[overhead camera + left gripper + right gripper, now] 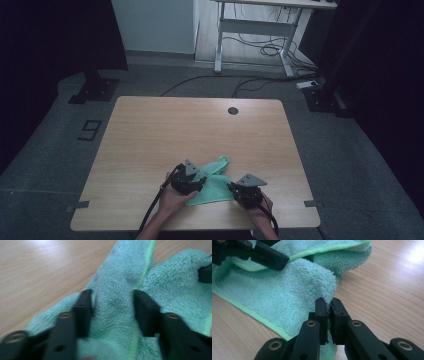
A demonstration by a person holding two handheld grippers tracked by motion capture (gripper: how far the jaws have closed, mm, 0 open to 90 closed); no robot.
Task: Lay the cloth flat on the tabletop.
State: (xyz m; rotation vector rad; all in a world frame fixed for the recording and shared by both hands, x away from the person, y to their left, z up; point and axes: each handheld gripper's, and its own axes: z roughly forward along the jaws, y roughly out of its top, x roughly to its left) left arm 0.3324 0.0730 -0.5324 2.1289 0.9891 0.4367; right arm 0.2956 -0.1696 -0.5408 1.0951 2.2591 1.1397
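The person's left hand (172,200) is coming in from the near edge of the table (150,135), carrying the left gripper (196,183) over the left part of the green cloth (212,186). In the left gripper view its jaws are standing apart on either side of a raised fold of that cloth (115,305); the pads are sitting right beside the pile on both sides, but I cannot tell whether they are pressing it (the picture is blurred there). The cloth itself is lying crumpled on the near half of the table, between the two grippers, with one corner pointing away from the person. To the right, the right gripper (234,189) is pinching the cloth's right edge, and in the right gripper view its jaws are clenching a puckered bit of towelling (328,293) between them.
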